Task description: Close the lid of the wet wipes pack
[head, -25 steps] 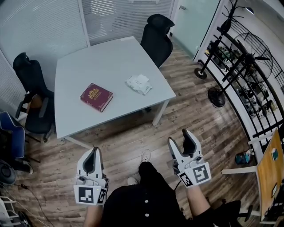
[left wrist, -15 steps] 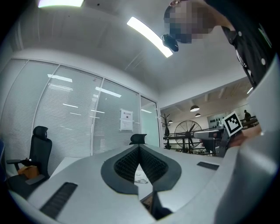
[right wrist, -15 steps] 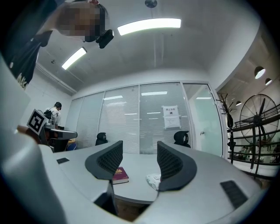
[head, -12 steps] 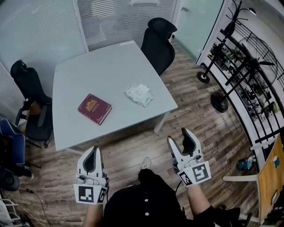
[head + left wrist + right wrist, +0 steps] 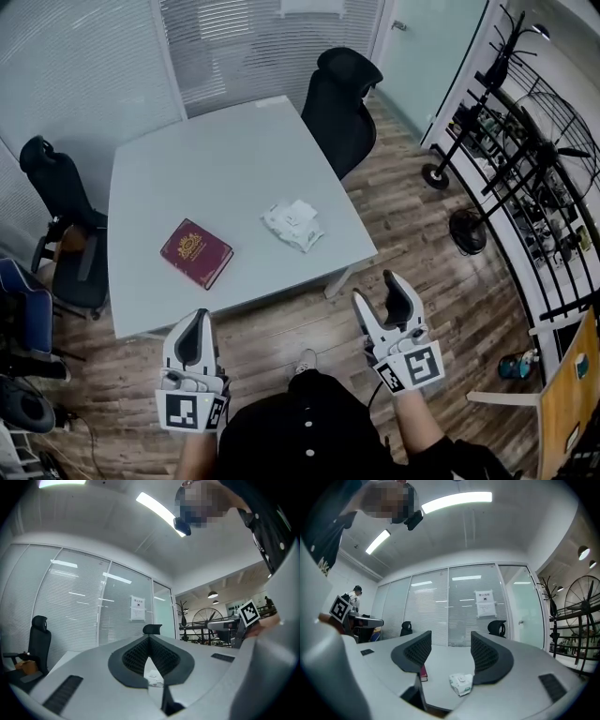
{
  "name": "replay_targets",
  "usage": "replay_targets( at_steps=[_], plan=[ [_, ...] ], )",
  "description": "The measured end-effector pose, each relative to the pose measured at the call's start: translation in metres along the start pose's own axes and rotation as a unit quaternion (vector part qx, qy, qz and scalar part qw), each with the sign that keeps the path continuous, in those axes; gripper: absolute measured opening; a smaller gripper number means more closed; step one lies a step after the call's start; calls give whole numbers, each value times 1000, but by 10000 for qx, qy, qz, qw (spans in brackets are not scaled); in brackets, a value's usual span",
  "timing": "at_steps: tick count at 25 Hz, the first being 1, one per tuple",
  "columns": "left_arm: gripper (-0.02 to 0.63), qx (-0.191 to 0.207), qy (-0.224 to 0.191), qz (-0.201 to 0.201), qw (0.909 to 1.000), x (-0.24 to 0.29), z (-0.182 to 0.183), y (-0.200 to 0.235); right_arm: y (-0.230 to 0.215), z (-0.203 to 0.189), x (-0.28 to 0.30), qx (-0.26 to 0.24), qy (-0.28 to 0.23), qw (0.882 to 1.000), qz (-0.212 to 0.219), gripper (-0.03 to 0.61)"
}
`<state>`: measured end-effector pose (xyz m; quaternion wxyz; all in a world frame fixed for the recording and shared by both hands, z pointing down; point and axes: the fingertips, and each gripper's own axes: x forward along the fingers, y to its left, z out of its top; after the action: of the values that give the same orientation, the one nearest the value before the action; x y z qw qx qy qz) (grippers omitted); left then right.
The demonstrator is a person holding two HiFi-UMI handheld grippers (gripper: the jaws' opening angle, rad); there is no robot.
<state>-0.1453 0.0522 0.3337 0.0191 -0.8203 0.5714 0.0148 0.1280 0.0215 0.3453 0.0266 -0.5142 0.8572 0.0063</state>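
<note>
The wet wipes pack point(image 5: 292, 224), white and crumpled, lies on the grey table point(image 5: 225, 150) near its front right corner. It also shows between the right jaws as a white pack point(image 5: 461, 683) with a small flap on top; whether that lid is up or down is too small to tell. My left gripper point(image 5: 198, 319) is held low in front of the table, its jaws shut with the tips touching and nothing held point(image 5: 149, 638). My right gripper point(image 5: 377, 289) stands open and empty point(image 5: 451, 651), short of the table edge. Both are well apart from the pack.
A red book point(image 5: 196, 252) lies on the table left of the pack. Black office chairs stand at the far right corner point(image 5: 342, 98) and at the left side point(image 5: 56, 187). A metal rack point(image 5: 553, 169) and a floor fan point(image 5: 466, 230) line the right side. Wood floor lies between me and the table.
The table, the book and the pack have shifted lower and nearer in the head view. Both grippers keep their pose, left shut and right open.
</note>
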Motion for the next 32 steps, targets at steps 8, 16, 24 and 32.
replay_targets(
  at_steps=[8, 16, 24, 32],
  plan=[
    [12, 34, 5, 25, 10000, 52, -2, -4, -42, -4, 33, 50, -12, 10000, 17, 262],
    [14, 24, -10, 47, 10000, 97, -5, -15, -79, -8, 56, 45, 17, 10000, 69, 262],
    [12, -4, 75, 150, 9999, 112, -7, -20, -97, -15, 70, 114, 104, 9997, 166, 262],
    [12, -51, 298, 221, 9993, 111, -20, -12, -93, -28, 81, 237, 247, 9991, 237, 262]
  ],
)
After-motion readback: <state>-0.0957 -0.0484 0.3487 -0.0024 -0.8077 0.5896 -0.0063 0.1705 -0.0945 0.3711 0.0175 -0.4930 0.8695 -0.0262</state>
